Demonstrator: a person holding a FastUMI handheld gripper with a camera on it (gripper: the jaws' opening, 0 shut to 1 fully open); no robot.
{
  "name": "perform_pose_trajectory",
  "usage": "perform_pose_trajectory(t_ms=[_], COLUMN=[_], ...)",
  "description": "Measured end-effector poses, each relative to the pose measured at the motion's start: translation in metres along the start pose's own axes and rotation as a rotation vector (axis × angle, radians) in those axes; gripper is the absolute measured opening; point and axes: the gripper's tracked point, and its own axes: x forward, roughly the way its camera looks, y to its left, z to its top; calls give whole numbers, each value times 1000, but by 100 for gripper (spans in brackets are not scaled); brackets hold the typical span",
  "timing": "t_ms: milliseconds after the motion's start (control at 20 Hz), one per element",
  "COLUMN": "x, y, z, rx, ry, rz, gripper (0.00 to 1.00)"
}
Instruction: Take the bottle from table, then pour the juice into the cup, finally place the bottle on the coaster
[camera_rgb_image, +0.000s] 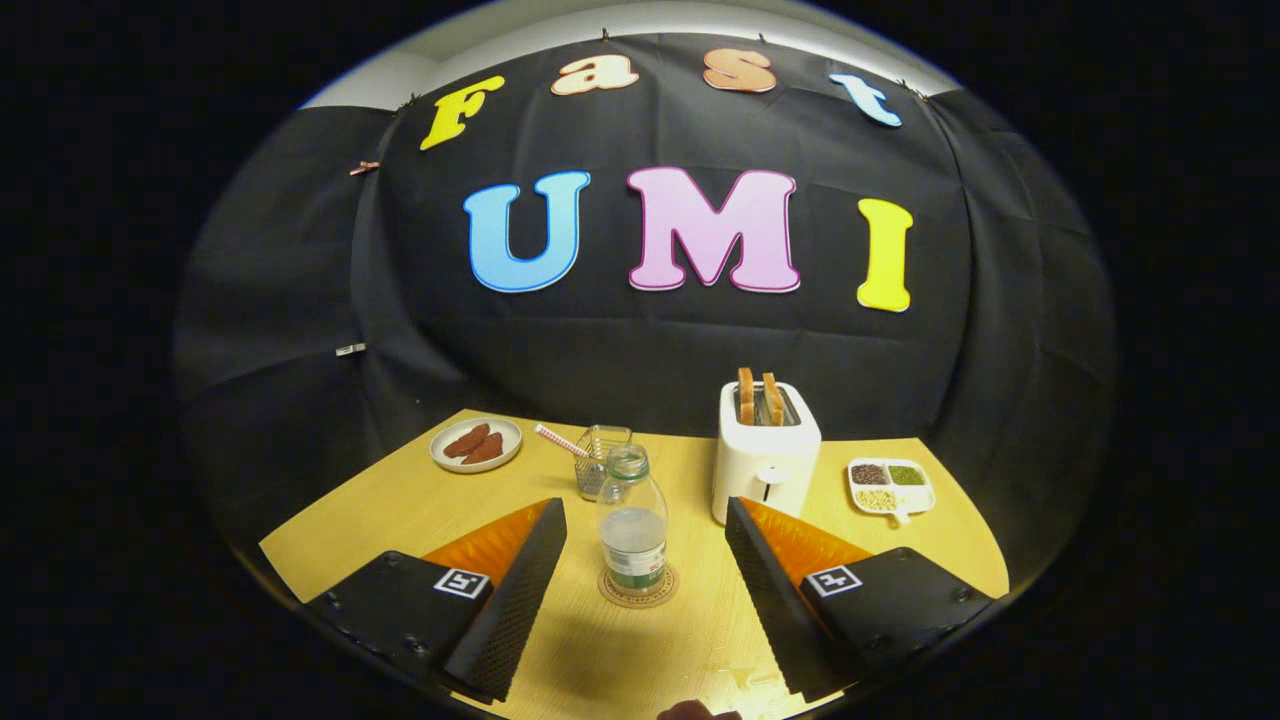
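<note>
Gripper view: the tool (646, 555) is spread wide, touching nothing. The uncapped bottle (632, 530) stands upright on the coaster (637, 598), between the fingers, with the glass cup (602, 461) just behind it; placement appears complete.

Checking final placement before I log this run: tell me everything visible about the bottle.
The bottle is clear plastic by the look of it, with a rounded shoulder, a narrow neck and an open mouth with no cap on. A label band wraps its lower body, and clear liquid fills roughly the lower half. It stands upright on the round coaster, on the wooden table, in front of the glass cup. The gripper is open, its fingers either side of the bottle and apart from it.
</note>
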Motion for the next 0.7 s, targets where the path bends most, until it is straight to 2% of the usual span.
perform_pose_trajectory(t_ms=[200, 400, 700], x=[-39, -67, -118], y=[-11, -42, -68], z=[33, 56, 72], rx=[14, 5, 38], ry=[-43, -120, -186], rz=[-34, -99, -173], gripper=[98, 98, 98])
